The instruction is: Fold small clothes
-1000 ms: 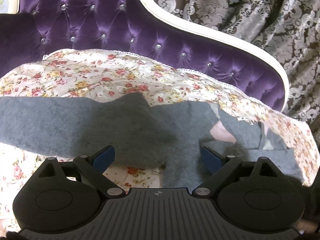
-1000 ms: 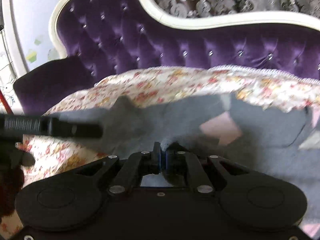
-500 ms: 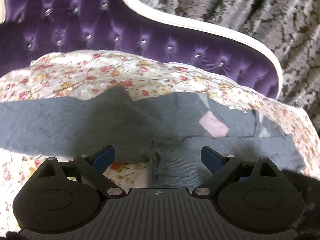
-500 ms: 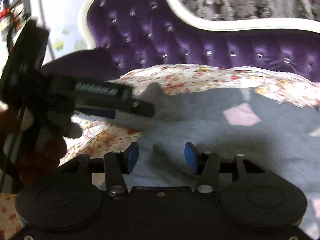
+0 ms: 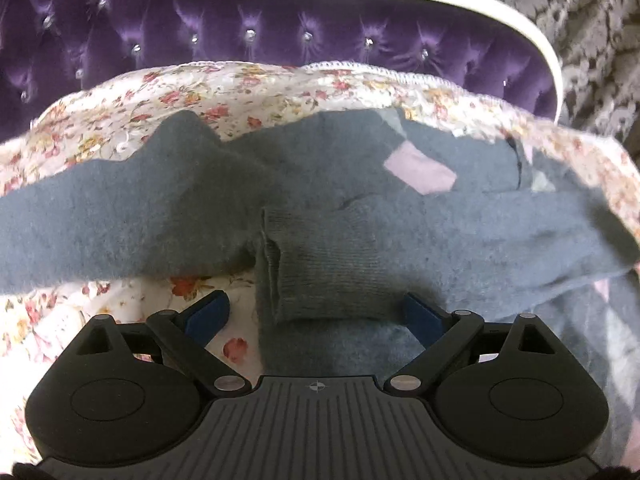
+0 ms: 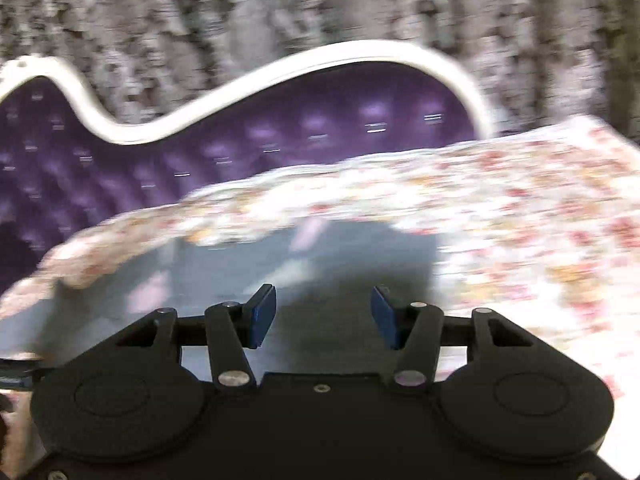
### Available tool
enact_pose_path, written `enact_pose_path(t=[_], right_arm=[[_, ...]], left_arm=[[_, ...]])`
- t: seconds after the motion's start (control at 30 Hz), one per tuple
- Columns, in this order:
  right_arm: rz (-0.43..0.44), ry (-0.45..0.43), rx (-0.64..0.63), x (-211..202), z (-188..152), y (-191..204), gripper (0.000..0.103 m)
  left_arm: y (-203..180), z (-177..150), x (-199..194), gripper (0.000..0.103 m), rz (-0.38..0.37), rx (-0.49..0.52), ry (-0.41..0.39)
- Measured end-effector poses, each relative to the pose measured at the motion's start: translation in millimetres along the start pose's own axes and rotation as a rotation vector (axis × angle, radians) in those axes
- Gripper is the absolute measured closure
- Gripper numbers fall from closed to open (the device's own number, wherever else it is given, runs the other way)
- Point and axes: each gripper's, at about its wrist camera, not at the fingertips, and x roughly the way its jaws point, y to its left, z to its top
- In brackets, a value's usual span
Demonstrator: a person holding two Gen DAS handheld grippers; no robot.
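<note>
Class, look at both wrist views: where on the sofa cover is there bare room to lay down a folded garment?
Bare floral cover lies right of the grey sweater, beyond the right gripper. A narrower strip runs between sweater and purple backrest. A small patch sits beside the left gripper. The middle is crowded: the ribbed cuff lies there.

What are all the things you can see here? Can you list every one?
Sweater: one, grey with pink patches, spread on the floral cover.
Sleeve cuff: one, ribbed grey, folded across the sweater, lying between the left fingers.
Floral cover: one, white with red and yellow flowers, over the sofa seat.
Sofa: one, purple tufted back with a white frame, behind the cover.
Curtain: grey patterned, behind the sofa.
Left gripper: black, blue fingers open, around the cuff.
Right gripper: black, blue fingers open, above the sweater; the view is blurred.
</note>
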Motion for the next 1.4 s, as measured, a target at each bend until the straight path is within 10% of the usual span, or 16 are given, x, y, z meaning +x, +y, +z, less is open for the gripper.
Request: enact_pose_path(t=[0.53,0.7,1.13,1.4], right_arm=[[-0.141,0.052,-0.208,3,-46,-1,0.037],[-0.296,0.045,-0.066,13,-46,-33,0.035],[-0.238,-0.026,0.099,-36,-34,-61,0.026],[-0.167,0.024,-0.012,35,11,-32,0.026]], left_arm=[[-5,-3,-1,0.009,-0.010,-0.003,-0.029],[-6,-5,0,0.008,-0.004,0.009,-0.033],[-11,-10,4,0.000,0.027,0.009,-0.050],[-12,-12,3,0.000,0.032,0.010,-0.067]])
